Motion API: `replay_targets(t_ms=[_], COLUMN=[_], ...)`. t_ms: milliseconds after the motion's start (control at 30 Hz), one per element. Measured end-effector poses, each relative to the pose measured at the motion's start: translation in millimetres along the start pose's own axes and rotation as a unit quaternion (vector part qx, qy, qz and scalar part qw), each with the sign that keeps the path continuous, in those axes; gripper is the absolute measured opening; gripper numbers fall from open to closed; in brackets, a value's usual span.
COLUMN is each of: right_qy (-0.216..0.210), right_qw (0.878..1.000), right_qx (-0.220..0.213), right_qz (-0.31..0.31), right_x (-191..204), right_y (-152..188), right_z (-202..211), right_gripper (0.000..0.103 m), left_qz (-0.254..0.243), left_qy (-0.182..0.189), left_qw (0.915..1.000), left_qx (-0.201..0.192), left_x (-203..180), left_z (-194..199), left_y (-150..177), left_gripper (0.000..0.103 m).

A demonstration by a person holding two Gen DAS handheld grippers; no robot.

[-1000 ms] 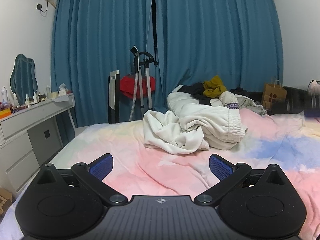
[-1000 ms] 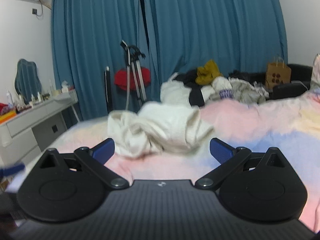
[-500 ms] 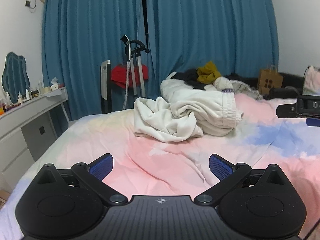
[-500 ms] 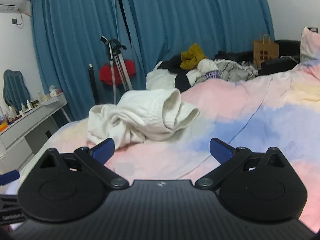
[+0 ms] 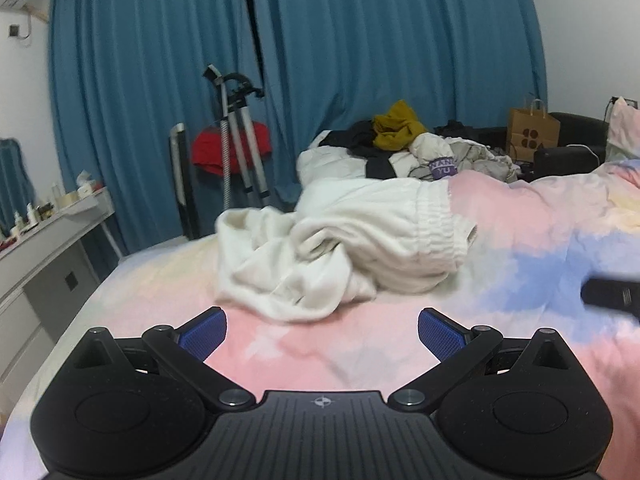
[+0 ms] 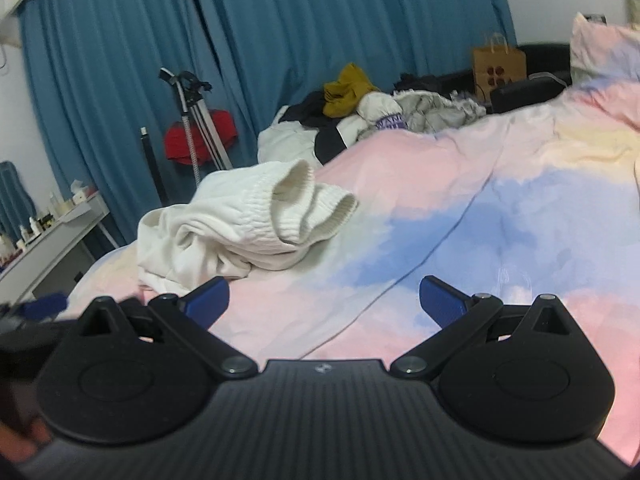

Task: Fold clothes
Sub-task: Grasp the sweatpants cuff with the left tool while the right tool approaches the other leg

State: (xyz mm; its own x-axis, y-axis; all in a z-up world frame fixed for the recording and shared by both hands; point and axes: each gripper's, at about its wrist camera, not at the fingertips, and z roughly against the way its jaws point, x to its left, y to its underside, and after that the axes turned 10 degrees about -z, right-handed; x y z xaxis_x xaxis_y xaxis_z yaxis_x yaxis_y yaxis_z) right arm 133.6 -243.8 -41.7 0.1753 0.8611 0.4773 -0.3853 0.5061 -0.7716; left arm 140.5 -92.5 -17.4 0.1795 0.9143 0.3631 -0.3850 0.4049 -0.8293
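A crumpled white garment with a ribbed elastic waistband lies in a heap on the pastel pink-and-blue bedsheet. My left gripper is open and empty, low over the sheet just short of the heap's near edge. My right gripper is open and empty, to the right of the garment, whose waistband opening faces it. A blurred part of the right gripper shows at the right edge of the left wrist view.
A pile of mixed clothes lies at the bed's far end. Blue curtains hang behind it. A tripod stand with a red item stands by the curtain. A white dresser lies left. A paper bag sits far right.
Both grippers have moved forward and lower towards the white garment, which now looks larger. The right gripper has swung round to the garment's right side. Both stay open.
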Motion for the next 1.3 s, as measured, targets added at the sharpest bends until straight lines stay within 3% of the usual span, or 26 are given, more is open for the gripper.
replay_targets(t_ms=[567,700,867,900,967,1033,1067,1167,1300], right_qy=[0.032,0.038,0.037,0.037,0.038,0.039,0.038,0.038,0.004], right_qw=[0.998,0.998,0.998,0.998,0.998,0.998,0.998,0.998,0.999], right_qx=[0.019,0.024,0.022,0.022,0.017,0.011,0.006,-0.003,-0.020], right_qz=[-0.044,-0.052,-0.053,-0.053,-0.047,-0.042,-0.042,-0.044,-0.040], right_x=[-37.9,-45.7,-46.8,-46.9,-46.0,-45.5,-46.3,-47.1,-41.9], right_y=[3.3,6.2,9.2,9.7,10.6,11.4,11.9,12.5,11.6], right_z=[-62.6,-73.7,-78.0,-78.6,-77.4,-76.0,-75.2,-75.1,-71.2], right_gripper=[0.103,0.103,0.103,0.103,0.103,0.103,0.103,0.103,0.103], left_qz=[-0.062,-0.096,-0.136,-0.146,-0.161,-0.152,-0.142,-0.097,-0.063], left_qy=[0.028,0.016,0.004,-0.003,-0.011,-0.017,-0.018,-0.012,-0.007], left_qw=[0.9973,0.9948,0.9906,0.9893,0.9865,0.9876,0.9892,0.9952,0.9976], left_qx=[-0.027,-0.029,0.000,0.009,0.027,0.034,0.035,0.013,-0.027], left_x=[-77.9,-99.9,-121.4,-124.9,-127.4,-118.7,-111.8,-80.9,-22.6], left_z=[-148.8,-190.3,-240.2,-250.4,-267.8,-271.5,-270.2,-241.4,-174.9], left_y=[-82.5,-102.6,-120.5,-121.6,-123.1,-125.9,-127.8,-135.7,-137.9], left_gripper=[0.102,0.102,0.100,0.094,0.073,0.034,0.021,0.016,0.014])
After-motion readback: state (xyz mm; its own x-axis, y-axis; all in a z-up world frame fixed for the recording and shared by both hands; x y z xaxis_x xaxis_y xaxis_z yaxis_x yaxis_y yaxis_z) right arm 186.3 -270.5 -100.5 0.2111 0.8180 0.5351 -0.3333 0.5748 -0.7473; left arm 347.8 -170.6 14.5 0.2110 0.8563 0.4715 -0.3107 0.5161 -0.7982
